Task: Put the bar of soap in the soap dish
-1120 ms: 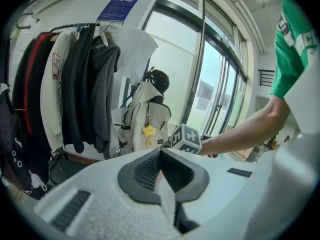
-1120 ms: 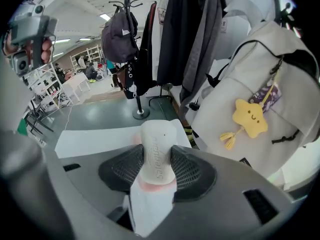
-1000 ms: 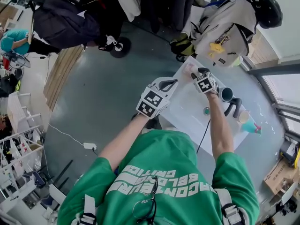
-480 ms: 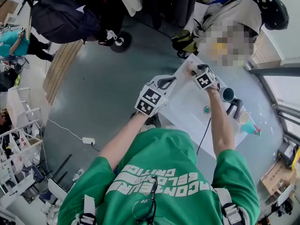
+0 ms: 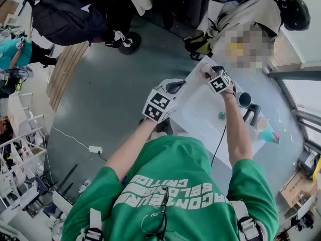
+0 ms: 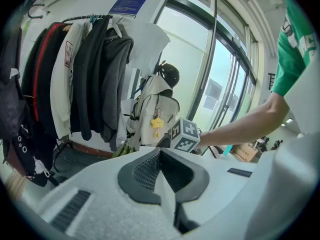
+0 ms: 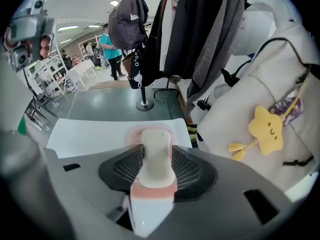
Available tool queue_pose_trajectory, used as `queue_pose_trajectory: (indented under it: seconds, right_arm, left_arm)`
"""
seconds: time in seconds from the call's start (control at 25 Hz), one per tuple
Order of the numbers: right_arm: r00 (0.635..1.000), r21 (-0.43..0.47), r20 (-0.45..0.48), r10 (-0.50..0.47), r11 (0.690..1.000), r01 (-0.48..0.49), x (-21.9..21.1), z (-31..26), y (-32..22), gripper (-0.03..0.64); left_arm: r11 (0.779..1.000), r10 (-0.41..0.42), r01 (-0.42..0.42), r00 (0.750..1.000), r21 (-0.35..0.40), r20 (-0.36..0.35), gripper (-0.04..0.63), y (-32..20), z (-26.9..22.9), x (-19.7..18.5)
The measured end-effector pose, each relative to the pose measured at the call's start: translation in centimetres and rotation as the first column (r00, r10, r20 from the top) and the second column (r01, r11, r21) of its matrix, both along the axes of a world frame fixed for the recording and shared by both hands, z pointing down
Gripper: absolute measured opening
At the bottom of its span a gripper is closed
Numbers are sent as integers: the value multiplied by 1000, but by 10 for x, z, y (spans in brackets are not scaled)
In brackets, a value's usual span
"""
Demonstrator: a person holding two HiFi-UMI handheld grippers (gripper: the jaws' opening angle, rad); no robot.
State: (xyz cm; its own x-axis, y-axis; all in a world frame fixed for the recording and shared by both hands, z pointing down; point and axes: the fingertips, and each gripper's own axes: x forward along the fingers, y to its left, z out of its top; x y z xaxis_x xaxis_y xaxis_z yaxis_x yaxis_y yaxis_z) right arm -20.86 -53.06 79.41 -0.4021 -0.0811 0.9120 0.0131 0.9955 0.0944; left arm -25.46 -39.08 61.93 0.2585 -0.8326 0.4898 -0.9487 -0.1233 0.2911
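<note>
My right gripper [image 7: 156,166] is shut on a beige bar of soap [image 7: 156,151], which stands on edge between the pads. The soap's far end hangs over a pink soap dish [image 7: 131,132] at the far corner of the white table [image 7: 90,131]. From the head view the dish [image 5: 204,70] lies just beyond the right gripper [image 5: 212,75]. My left gripper [image 5: 176,87] is shut on nothing and is held in the air at the table's left edge. In the left gripper view its jaws [image 6: 161,168] meet with nothing between them.
On the table's right side stand a dark mug [image 5: 243,100], a black object [image 5: 251,115], a small teal piece [image 5: 220,117], a cup [image 5: 261,124] and a teal bottle [image 5: 270,136]. A coat rack [image 7: 142,59] and a cream backpack [image 6: 155,109] stand beyond the table's far end.
The right gripper has carried the soap a little farther along the table toward the pink dish. The left gripper has drifted slightly left.
</note>
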Motion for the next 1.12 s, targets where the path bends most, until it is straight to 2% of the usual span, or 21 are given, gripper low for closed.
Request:
queue_pose_trajectory:
  seconds: [0.24,0.4,0.68,0.96,1.12]
  right_arm:
    - [996,7,51,68,998,-68,4,-22,1,179]
    - [979,4,132,157,987,-159,12,-48,4,179]
    - [889,-33,324,324,943,-331,33,-108,20,179]
    - [820,-29,422,387,910,-414,65,-154,61,148]
    - [781,-11,463,419,884,-467,81,-176,84,122]
  left_arm:
    - [1000,0,-1,1000,17,7,8,2,-9,-6]
    - [999,5,-5,1000,38,7,8,3,-17,-6]
    - [995,51,-52,999,86,17,8,8,-36,4]
    - [989,55,-54,998,139,-2,8,26,-59,13]
    - [982,75,-79,997,170,30,8,40,-69,18]
